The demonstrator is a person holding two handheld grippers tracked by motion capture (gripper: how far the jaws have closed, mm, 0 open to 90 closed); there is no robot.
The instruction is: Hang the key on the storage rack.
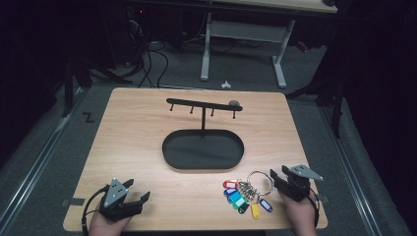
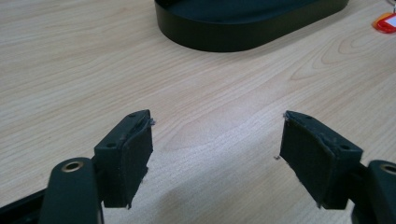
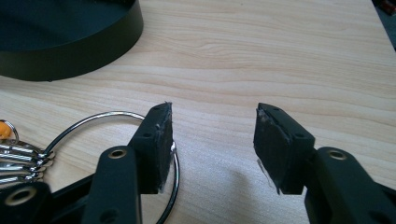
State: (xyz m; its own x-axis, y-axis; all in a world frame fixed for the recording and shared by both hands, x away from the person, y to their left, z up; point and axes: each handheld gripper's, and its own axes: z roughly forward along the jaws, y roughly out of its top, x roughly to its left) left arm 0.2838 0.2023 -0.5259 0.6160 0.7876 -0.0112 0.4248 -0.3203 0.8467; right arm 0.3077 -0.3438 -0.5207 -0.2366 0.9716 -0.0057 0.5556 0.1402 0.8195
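Jaws apart beside key ring [image 3: 112, 140]

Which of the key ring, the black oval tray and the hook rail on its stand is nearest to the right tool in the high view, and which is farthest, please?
From the right tool:
1. Key ring, on the table just to its left.
2. Black oval tray, mid-table, further up and left.
3. Hook rail, on its post behind the tray, toward the far edge.

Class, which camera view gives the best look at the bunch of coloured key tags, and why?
The high view: the whole bunch of key tags and its large ring lie unobstructed by the right gripper. The right gripper view shows the ring and some small rings; the left gripper view catches one red tag.
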